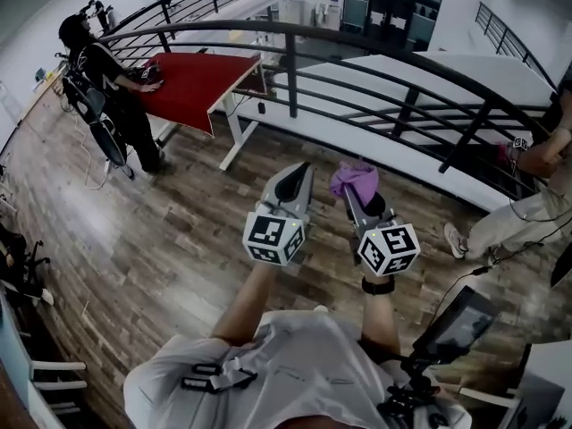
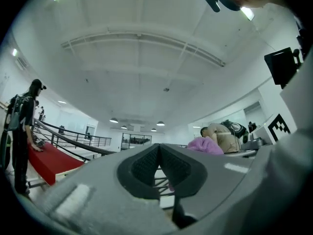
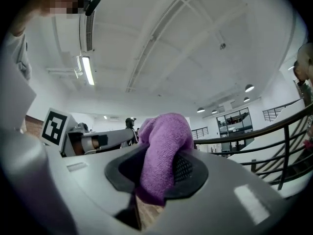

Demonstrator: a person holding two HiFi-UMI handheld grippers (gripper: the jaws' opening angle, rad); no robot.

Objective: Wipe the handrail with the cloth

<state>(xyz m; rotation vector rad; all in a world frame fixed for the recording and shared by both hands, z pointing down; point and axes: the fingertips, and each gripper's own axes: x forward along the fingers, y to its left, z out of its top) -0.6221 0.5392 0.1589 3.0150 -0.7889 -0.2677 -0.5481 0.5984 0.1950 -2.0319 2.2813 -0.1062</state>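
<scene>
Right gripper view shows the fuzzy purple cloth (image 3: 165,138) pinched between the closed jaws of the right gripper (image 3: 161,169), bunching up past their tips. The left gripper (image 2: 159,154) has its jaws together on nothing. The dark curved metal handrail (image 1: 357,36) lies farther off, apart from the cloth.

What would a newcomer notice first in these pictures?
The purple cloth pinched in the right claw stands out first, in the middle of the head view, beside the shut, empty left claw. Beyond them the dark curved handrail sweeps across the scene. A bright red table sits at the upper left, with a person standing at it.
</scene>
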